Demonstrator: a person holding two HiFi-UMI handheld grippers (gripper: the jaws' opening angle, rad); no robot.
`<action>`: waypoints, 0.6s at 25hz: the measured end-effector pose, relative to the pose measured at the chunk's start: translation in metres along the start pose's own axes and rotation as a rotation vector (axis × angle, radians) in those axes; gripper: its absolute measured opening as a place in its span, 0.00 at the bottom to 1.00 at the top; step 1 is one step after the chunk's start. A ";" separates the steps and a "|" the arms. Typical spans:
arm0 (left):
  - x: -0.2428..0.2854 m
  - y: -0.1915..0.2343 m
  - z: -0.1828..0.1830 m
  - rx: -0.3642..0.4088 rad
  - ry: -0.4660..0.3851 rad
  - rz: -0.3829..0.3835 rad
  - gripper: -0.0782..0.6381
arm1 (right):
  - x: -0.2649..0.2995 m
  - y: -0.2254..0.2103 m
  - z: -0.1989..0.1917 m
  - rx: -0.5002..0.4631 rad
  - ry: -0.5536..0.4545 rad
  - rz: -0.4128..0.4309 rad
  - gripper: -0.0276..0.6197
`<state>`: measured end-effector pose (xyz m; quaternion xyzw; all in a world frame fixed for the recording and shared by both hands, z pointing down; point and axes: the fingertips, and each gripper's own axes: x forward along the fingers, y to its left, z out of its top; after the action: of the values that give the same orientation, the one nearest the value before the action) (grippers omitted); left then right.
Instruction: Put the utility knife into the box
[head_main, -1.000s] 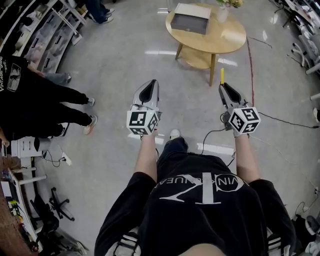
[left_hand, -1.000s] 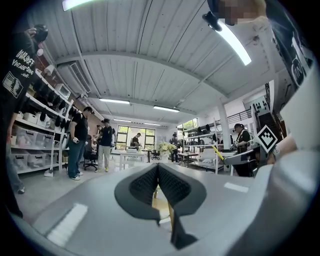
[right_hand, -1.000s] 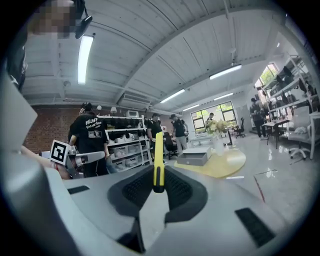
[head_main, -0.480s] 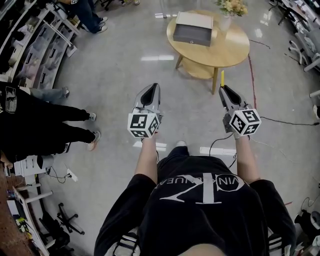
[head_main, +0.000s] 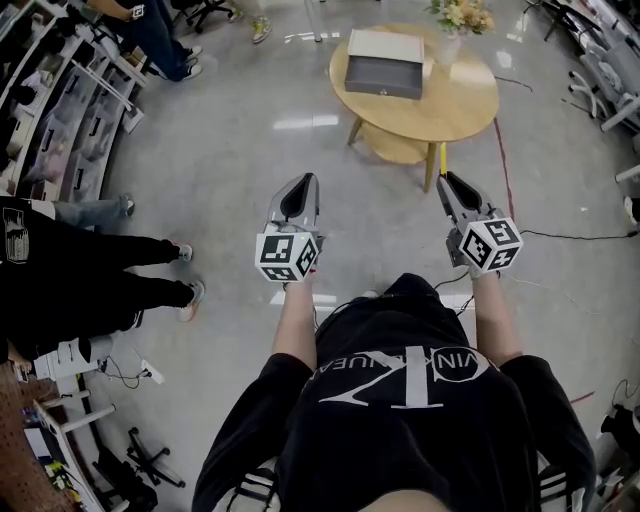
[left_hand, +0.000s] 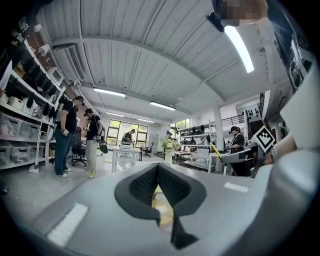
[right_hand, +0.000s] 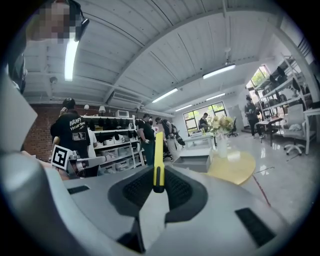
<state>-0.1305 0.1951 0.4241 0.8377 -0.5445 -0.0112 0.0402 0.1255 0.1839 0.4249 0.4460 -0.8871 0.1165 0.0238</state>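
Listing one standing position on the grey floor (head_main: 230, 150): we are holding both grippers out ahead of us, side by side and well apart.

Right gripper (head_main: 445, 178): we are pinching the utility knife (head_main: 443, 157) between its fingers, which are closing on the lower end of the yellow handle. The rest of the knife is sticking up and forward past the tips.

Left gripper (head_main: 304, 180): we are carrying it with the fingers pressed together at the tips and nothing between them.

Box (head_main: 384, 62): grey-sided with a pale top, it is lying on the round wooden table (head_main: 470, 95), far ahead and slightly right. It is well apart from the knife.

Vase of flowers (head_main: 455, 20): it is standing on the same table, just right of the box.

Bystander (head_main: 90, 270): a person in black clothing is standing at the near left.

Storage shelves (head_main: 70, 120): they are running along the far left.
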 end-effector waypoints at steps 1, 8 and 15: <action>0.002 0.000 -0.001 -0.001 0.003 -0.005 0.12 | 0.001 -0.002 0.001 0.002 0.001 -0.003 0.16; 0.024 0.012 -0.005 -0.008 0.013 -0.016 0.12 | 0.028 -0.012 0.008 -0.004 0.001 0.005 0.16; 0.072 0.039 -0.006 -0.009 0.021 -0.003 0.12 | 0.083 -0.036 0.015 -0.005 0.010 0.041 0.16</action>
<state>-0.1362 0.1137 0.4349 0.8383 -0.5429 -0.0049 0.0497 0.1056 0.0948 0.4290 0.4271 -0.8962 0.1172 0.0270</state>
